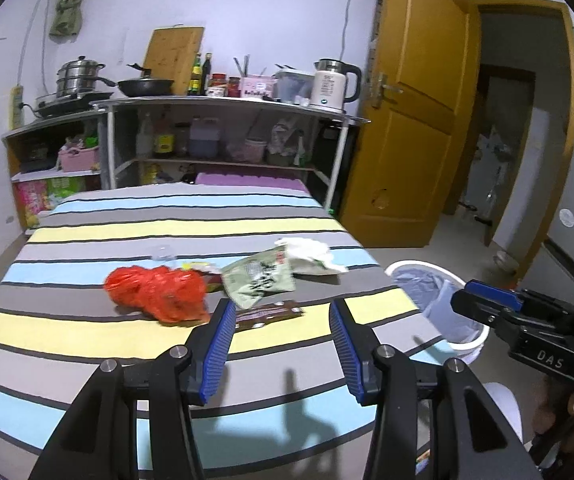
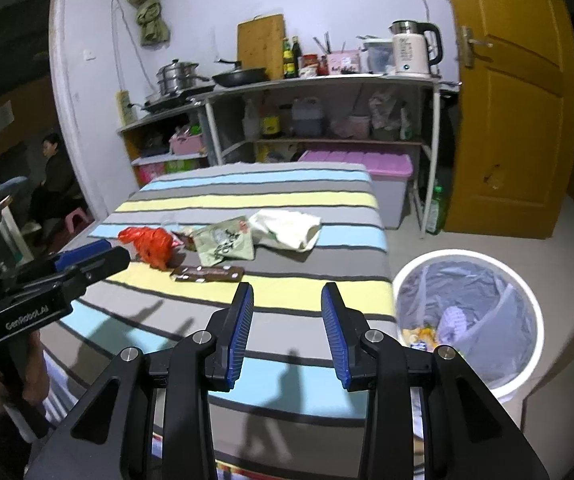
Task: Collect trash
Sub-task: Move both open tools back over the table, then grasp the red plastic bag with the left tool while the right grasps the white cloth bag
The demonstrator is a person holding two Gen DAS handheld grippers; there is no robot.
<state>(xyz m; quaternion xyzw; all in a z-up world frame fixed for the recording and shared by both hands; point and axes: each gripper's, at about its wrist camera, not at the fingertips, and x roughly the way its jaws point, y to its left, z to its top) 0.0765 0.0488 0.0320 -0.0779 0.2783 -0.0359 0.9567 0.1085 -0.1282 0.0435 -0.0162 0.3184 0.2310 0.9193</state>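
Trash lies on a striped table (image 1: 87, 344): a red plastic bag (image 1: 157, 292), a green printed packet (image 1: 259, 282), a white crumpled bag (image 1: 311, 254), a brown wrapper (image 1: 267, 314) and a clear plastic piece (image 1: 163, 252). My left gripper (image 1: 283, 308) is open and empty, just short of the brown wrapper. My right gripper (image 2: 287, 292) is open and empty above the table's near right part; the brown wrapper (image 2: 207, 273) lies ahead to its left. A white bin (image 2: 527, 300) with a liner and some trash stands on the floor to the right.
Behind the table stands a shelf unit (image 1: 223, 100) with pots, bottles and a kettle (image 1: 333, 84). A pink-lidded storage box (image 2: 383, 184) sits under it. A yellow door (image 1: 411, 120) stands open at the right. A person (image 2: 53, 184) sits in the doorway at the left.
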